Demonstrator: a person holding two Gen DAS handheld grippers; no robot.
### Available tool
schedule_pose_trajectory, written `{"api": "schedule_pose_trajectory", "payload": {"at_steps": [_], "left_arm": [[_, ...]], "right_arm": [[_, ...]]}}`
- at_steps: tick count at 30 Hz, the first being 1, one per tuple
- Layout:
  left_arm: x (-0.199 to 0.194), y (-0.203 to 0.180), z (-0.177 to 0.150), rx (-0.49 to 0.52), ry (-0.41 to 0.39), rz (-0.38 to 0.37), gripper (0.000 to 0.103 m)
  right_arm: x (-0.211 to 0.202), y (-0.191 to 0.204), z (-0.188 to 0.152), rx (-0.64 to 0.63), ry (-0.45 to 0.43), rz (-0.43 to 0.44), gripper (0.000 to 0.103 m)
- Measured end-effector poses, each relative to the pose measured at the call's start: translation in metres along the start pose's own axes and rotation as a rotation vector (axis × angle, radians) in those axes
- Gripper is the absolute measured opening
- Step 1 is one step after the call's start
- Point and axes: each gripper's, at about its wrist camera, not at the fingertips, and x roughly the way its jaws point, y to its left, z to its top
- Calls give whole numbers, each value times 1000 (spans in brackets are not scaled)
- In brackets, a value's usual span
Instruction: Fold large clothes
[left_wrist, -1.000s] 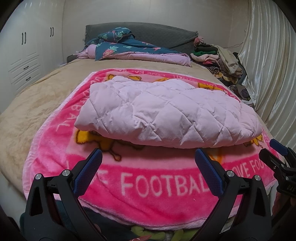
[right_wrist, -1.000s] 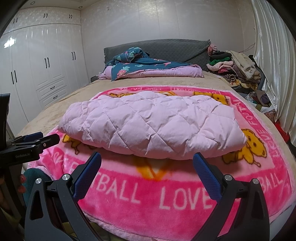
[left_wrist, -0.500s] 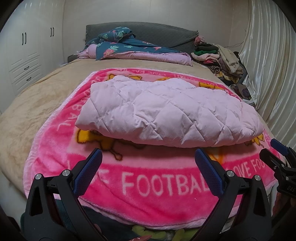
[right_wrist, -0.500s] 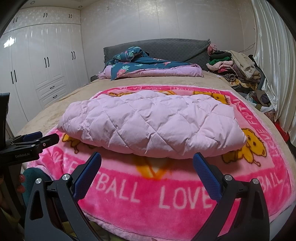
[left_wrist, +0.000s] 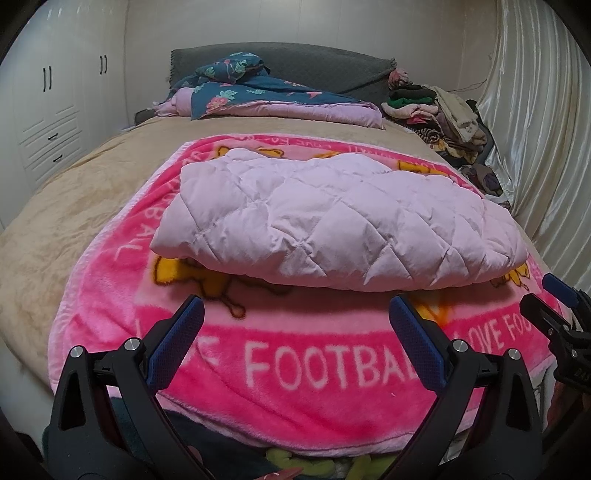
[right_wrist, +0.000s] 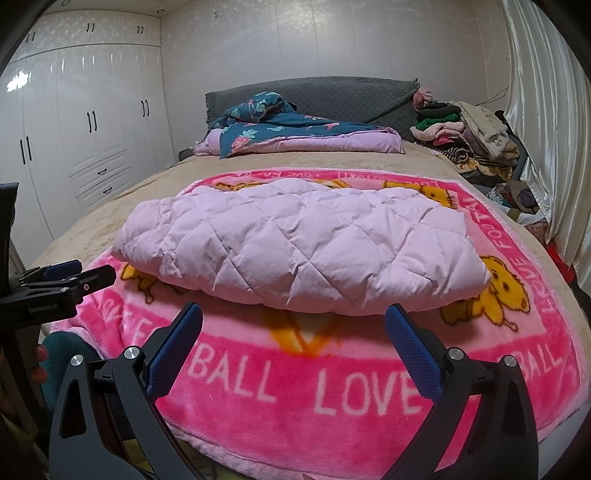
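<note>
**Folded quilted coat on fleece**

The puffy, diamond-stitched pink coat (left_wrist: 332, 225) lies folded, apparently in half, on a fuzzy pink blanket (left_wrist: 295, 369). Left claw (left_wrist: 295, 325) and right claw (right_wrist: 293, 325) hover at 6 o'clock, both spread, empty.

Even, soft indoor light; glare on the wardrobe (right_wrist: 22, 79) and sheen on the curtain (left_wrist: 546, 122). Strong fisheye bending with black corners. Focus sharp throughout, shadows faint.
</note>
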Motion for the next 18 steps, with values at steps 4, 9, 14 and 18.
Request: {"api": "schedule_pose_trajectory", "payload": {"at_steps": [4,9,14,18], "left_arm": [[-1,5,-1,0,-1,-17,94],[-5,15,-3,18,-8,-20,94],[-7,29,-6,25,-4,-41,94],[-7,45,-9,26,8,-13,94]], "right_arm": [[-1,-2,-3,0,1,-5,99],[0,-4,-2,-2,-5,-26,99],[-2,-12,-1,15,-14,-62,99],[-6,-27,-1,51,-28,-108,99]]}}
